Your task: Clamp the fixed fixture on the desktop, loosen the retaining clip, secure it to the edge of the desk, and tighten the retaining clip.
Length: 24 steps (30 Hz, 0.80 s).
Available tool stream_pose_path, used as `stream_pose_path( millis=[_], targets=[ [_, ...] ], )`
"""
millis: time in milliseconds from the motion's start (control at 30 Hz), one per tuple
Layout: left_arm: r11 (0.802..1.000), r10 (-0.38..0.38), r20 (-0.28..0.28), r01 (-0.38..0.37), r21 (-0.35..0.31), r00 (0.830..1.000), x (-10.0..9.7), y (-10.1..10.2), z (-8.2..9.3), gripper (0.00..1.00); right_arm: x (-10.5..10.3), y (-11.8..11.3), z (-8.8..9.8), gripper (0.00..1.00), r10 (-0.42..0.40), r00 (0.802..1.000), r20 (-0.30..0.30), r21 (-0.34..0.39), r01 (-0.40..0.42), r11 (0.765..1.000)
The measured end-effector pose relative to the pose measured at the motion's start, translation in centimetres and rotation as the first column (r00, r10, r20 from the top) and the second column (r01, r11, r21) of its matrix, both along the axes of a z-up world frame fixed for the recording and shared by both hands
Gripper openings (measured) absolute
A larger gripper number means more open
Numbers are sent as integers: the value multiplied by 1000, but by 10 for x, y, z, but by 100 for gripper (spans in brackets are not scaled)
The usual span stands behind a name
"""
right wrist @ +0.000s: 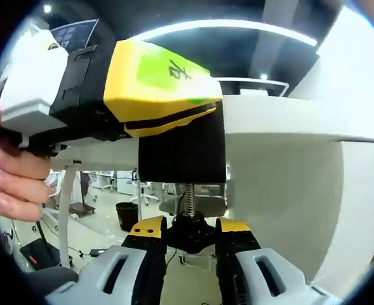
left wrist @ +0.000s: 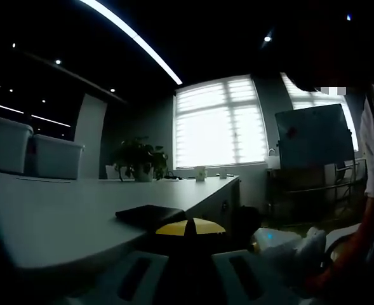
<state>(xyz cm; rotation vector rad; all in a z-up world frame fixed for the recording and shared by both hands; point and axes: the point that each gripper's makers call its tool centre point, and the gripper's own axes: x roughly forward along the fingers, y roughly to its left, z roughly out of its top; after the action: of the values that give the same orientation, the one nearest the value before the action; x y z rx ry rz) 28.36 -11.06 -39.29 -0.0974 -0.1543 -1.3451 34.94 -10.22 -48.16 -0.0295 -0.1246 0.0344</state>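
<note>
Two grippers work one clamp: we see our left gripper [right wrist: 167, 95] pinching the black fixture [right wrist: 181, 152] onto the desk [right wrist: 288, 121] edge, while our right gripper [right wrist: 190, 238] closes on the screw knob [right wrist: 190, 225] below. Final tightening seems left.

Dim, underexposed left gripper view: left gripper [left wrist: 188, 270] tips lost in shadow at bottom centre, jaw gap unreadable. Small cup-like object [left wrist: 200, 173] on the far desk [left wrist: 60, 216] too tiny to identify. Person's sleeve [left wrist: 372, 152] cut off by the right edge. In the right gripper view, black clamp fixture [right wrist: 181, 149] partly hidden behind the other gripper's yellow jaw [right wrist: 161, 79]; threaded screw [right wrist: 189, 198] base hidden between the right gripper [right wrist: 190, 238] jaws. Hand [right wrist: 15, 181] cropped at the left edge.
</note>
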Motion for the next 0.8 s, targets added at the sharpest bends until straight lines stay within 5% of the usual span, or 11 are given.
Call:
stream_pose_path(
  millis=[200,567,633,800],
  targets=[
    [1000,2,-5,-2,-4,1000,0,0,0,1,-1,7,0,28,202,979,33,-18,-202,979],
    [1000,0,-3,0,-5,1000,0,1,0,1,2,14,0,28,459,888,11,-46,-458,888],
    [1000,0,-3,0,-8,1000,0,1,0,1,2,14,-2,28,447,895,-4,-25,-447,894],
    [1000,-4,-9,4,-15,1000,0,0,0,1,-5,0,-5,32,235,972,8,105,-235,966]
  ],
)
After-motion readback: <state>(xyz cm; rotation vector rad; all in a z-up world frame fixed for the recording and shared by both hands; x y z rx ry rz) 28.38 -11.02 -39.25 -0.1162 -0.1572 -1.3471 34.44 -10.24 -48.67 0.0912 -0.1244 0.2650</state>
